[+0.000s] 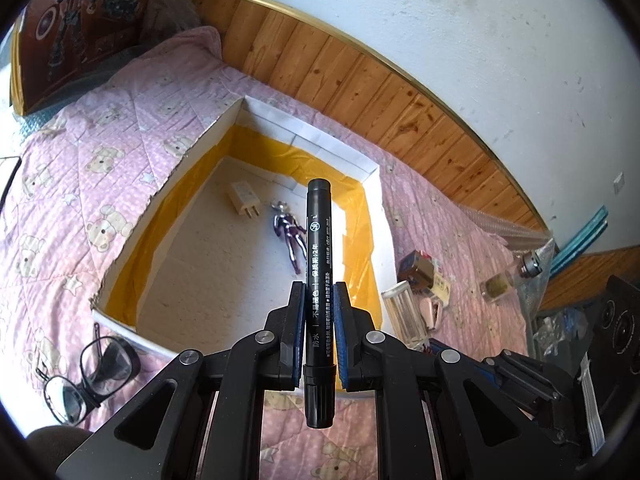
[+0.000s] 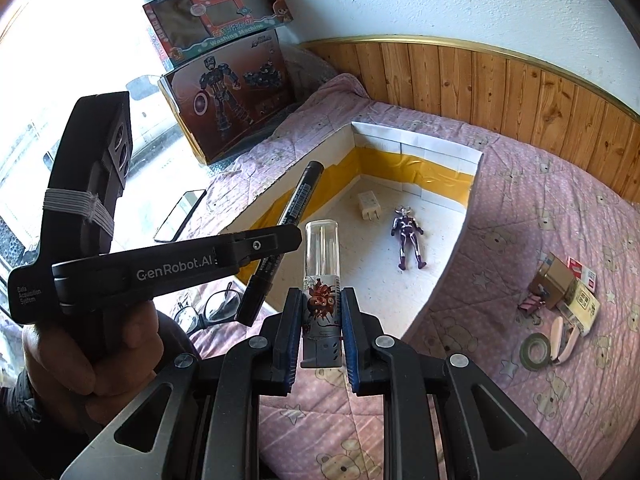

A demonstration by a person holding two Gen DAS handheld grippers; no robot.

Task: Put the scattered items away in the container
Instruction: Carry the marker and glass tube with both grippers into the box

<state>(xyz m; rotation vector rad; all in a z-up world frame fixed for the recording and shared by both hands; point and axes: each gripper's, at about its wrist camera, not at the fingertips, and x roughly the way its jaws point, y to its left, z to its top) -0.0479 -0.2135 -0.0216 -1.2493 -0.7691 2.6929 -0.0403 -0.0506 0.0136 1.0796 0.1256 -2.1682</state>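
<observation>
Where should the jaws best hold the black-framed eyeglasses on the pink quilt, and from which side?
Probably the black-framed eyeglasses are best gripped at the bridge between the lenses, coming from above: they lie on the pink quilt beside the box, and the bridge is the narrow part, away from the glass.

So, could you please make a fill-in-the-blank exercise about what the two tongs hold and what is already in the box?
1. The left tongs are shut on a black ____.
2. The right tongs are shut on a clear ____ with a red picture.
3. Inside the box lie a toy figure and a white ____.
4. The glasses lie on the pink ____, outside the box.

Missing words: marker; tube; charger; quilt
</observation>
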